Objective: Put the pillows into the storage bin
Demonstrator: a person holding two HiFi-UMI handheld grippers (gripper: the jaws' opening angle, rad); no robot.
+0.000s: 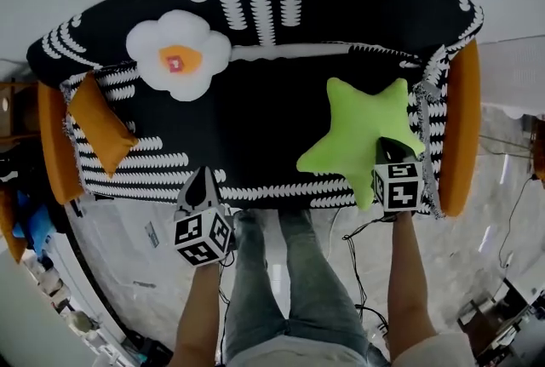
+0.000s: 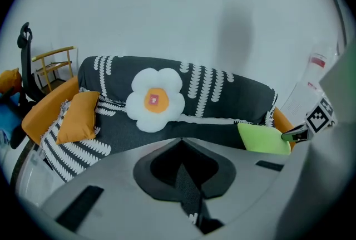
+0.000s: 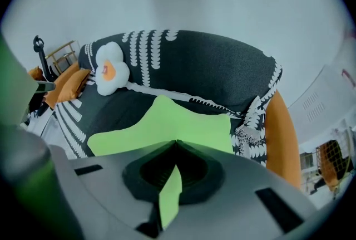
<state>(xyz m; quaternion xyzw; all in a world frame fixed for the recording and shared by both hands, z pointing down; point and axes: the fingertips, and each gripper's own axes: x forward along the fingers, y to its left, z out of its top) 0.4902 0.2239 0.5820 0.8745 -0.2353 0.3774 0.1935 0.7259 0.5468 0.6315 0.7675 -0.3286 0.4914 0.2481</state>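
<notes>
A green star pillow (image 1: 364,135) lies on the right part of the sofa seat (image 1: 255,127). My right gripper (image 1: 390,154) is shut on that pillow's near point, and a strip of green fabric (image 3: 169,194) runs between its jaws (image 3: 176,147). A white flower pillow (image 1: 177,54) with an orange centre leans on the backrest at the left. An orange pillow (image 1: 100,125) rests against the left armrest. My left gripper (image 1: 203,186) hovers at the sofa's front edge, shut and holding nothing (image 2: 181,141). From it I see the flower pillow (image 2: 154,99), orange pillow (image 2: 78,116) and green pillow (image 2: 262,138).
The sofa is black with white patterns and has orange armrests (image 1: 460,127). The person's legs (image 1: 289,272) stand on the pale floor in front of it, with cables (image 1: 358,263) beside them. A wooden rack (image 2: 53,63) and clutter stand left of the sofa. No bin is in view.
</notes>
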